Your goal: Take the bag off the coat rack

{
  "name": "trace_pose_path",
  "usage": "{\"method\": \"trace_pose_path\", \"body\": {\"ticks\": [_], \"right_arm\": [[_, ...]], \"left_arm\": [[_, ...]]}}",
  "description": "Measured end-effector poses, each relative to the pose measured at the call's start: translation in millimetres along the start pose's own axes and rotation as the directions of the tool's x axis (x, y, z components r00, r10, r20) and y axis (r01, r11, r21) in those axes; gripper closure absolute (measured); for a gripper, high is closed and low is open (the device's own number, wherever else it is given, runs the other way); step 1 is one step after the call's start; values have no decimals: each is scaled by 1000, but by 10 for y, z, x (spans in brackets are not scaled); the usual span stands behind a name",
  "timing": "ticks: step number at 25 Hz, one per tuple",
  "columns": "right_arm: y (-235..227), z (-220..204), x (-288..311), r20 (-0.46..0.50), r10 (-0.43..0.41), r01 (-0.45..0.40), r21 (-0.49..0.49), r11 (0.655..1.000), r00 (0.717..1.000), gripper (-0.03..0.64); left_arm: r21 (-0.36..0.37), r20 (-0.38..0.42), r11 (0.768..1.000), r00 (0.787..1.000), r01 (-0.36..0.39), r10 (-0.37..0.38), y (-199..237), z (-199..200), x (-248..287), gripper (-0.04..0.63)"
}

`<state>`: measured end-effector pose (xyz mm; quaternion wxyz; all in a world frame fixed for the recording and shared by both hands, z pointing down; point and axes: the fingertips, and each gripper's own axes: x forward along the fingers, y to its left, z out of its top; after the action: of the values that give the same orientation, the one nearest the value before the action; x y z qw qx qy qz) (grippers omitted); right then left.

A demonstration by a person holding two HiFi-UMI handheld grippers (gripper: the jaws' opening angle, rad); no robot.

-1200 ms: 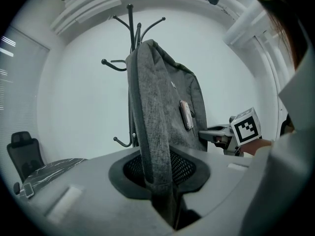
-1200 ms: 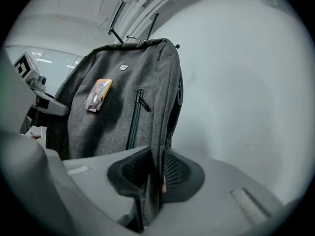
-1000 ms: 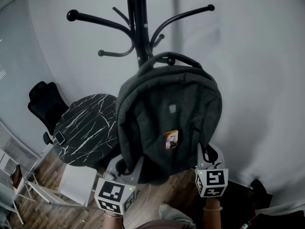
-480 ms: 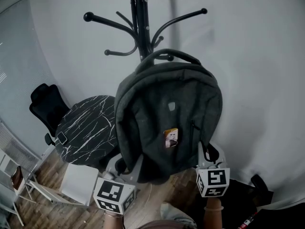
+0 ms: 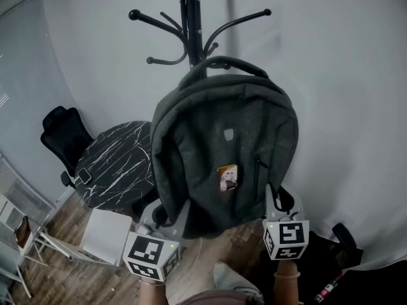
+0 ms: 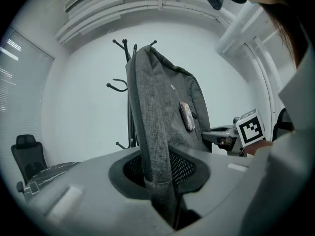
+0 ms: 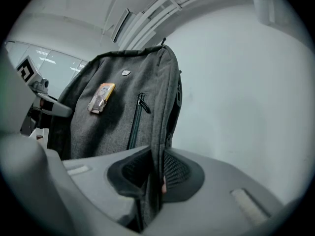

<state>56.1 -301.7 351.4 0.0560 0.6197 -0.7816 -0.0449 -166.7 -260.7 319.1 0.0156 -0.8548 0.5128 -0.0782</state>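
Note:
A grey backpack (image 5: 224,151) hangs upright in front of the black coat rack (image 5: 191,24), its top handle (image 5: 222,62) close to the rack's lower hooks. I cannot tell whether the handle still rests on a hook. My left gripper (image 5: 170,210) is shut on the bag's lower left edge; in the left gripper view the fabric edge (image 6: 156,171) is pinched between the jaws. My right gripper (image 5: 278,201) is shut on the lower right edge, and the right gripper view shows the side seam (image 7: 150,181) clamped between the pads. A small orange tag (image 5: 227,177) sits on the bag's front.
A round black marble table (image 5: 117,164) stands to the left of the rack, with a black office chair (image 5: 60,135) behind it and a white stool (image 5: 105,234) below it. A white wall (image 5: 343,107) lies behind the rack. A dark object (image 5: 346,240) lies on the floor at the right.
The bag and both grippers have drawn slightly away from the rack pole, and the handle now sits lower against the hooks. Both grips are unchanged.

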Motion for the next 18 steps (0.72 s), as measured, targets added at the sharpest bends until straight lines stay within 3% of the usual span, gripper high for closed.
{"method": "trace_pose_path", "body": {"ticks": [8, 15, 18], "right_arm": [[111, 83, -416, 34, -10, 10, 2, 1000, 999, 561], [453, 87, -1308, 60, -31, 31, -4, 1000, 998, 561], [455, 95, -1322, 69, -27, 28, -12, 1000, 997, 561]], "left_arm": [[14, 26, 1000, 1000, -4, 3, -150, 31, -383, 505], [30, 59, 1000, 998, 4, -6, -455, -60, -1231, 505], [27, 69, 1000, 998, -6, 4, -467, -56, -1251, 505]]}}
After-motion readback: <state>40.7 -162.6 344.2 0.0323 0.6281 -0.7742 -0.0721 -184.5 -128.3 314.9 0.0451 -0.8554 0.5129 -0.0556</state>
